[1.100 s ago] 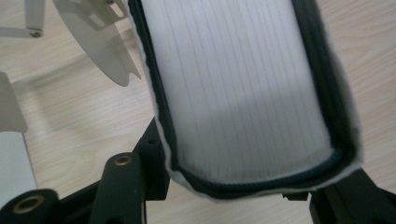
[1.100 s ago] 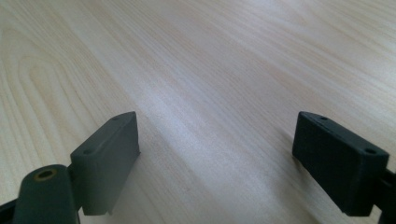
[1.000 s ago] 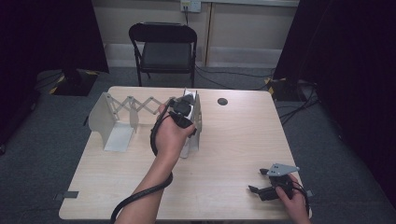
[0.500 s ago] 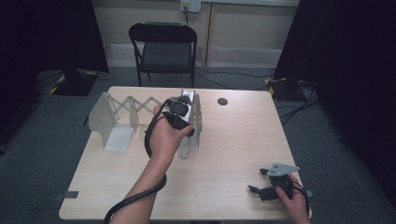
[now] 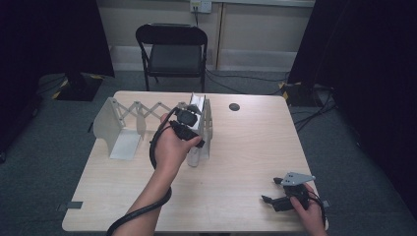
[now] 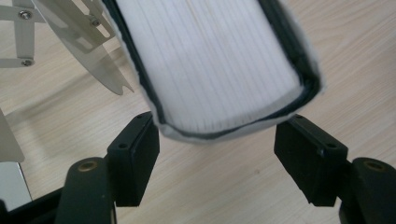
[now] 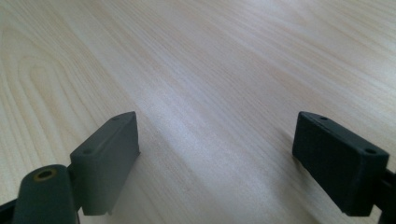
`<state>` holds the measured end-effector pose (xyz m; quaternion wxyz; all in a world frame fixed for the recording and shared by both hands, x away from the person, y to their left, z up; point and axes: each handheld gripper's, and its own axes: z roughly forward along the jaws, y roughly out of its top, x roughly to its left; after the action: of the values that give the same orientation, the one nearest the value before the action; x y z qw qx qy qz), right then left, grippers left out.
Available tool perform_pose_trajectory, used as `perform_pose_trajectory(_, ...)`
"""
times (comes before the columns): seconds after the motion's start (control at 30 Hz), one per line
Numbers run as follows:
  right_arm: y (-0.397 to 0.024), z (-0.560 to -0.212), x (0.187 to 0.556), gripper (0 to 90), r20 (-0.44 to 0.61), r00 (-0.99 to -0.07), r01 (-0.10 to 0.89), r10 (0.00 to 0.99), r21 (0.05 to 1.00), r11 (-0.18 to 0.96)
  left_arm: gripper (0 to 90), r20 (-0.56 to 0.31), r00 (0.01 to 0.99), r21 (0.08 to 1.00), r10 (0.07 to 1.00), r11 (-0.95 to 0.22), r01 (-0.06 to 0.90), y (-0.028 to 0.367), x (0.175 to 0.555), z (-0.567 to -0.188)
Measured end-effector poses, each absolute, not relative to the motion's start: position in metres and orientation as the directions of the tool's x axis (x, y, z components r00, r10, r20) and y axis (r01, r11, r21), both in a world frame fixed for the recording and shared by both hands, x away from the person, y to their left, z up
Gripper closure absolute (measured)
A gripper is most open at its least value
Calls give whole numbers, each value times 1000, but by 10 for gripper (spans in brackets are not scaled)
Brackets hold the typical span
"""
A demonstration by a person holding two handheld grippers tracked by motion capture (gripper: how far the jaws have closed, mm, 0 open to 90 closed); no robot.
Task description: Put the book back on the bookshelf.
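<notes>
Left tool [image 6: 217,149] jaws just opened, book [image 6: 210,65] released

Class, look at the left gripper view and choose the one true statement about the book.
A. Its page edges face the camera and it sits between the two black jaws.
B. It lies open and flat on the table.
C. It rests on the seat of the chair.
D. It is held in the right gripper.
A: the book shows its white page edges, its lower end between the left gripper's spread jaws, which have just been opening.
</notes>
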<state>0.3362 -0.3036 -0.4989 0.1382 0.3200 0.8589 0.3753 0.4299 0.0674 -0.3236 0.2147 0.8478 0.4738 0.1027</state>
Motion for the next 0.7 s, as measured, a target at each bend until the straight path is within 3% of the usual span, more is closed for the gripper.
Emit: perform_pose_trajectory(0.7, -304, -499, 336, 144, 2, -757, 445, 653, 733, 514, 266, -33, 558, 491, 829, -473, 732, 84, 417, -331)
